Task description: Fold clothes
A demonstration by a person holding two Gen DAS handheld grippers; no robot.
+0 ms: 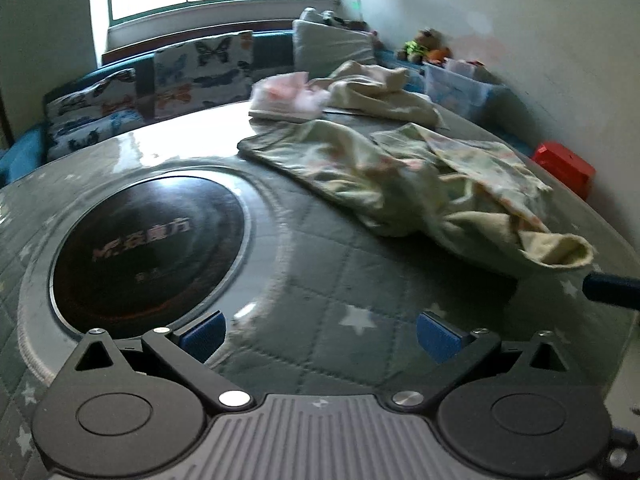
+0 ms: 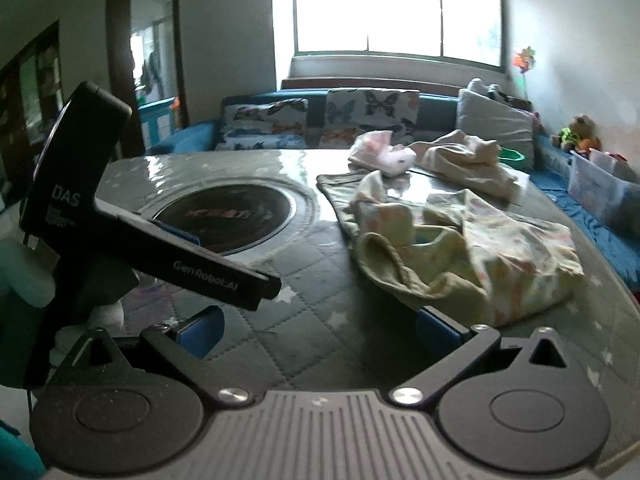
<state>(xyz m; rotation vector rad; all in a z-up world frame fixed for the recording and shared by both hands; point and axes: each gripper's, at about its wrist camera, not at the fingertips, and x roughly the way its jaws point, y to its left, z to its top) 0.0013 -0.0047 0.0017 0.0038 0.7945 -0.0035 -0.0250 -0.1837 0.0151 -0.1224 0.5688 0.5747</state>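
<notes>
Both grippers spread wide, nothing between the pads. Left gripper [image 1: 320, 336] hovers over the quilted table cover [image 1: 320, 264], just beside the round hotplate [image 1: 148, 248]. Right gripper [image 2: 320, 332] sits at the crumpled pale garment [image 2: 460, 248], its right pad [image 2: 438, 330] at the cloth's near edge. Garment lies right of the hotplate.

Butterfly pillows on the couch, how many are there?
2. One butterfly pillow sits on the left, lying lower; the other butterfly pillow stands beside it nearer the window's middle. More may hide behind the table.
</notes>
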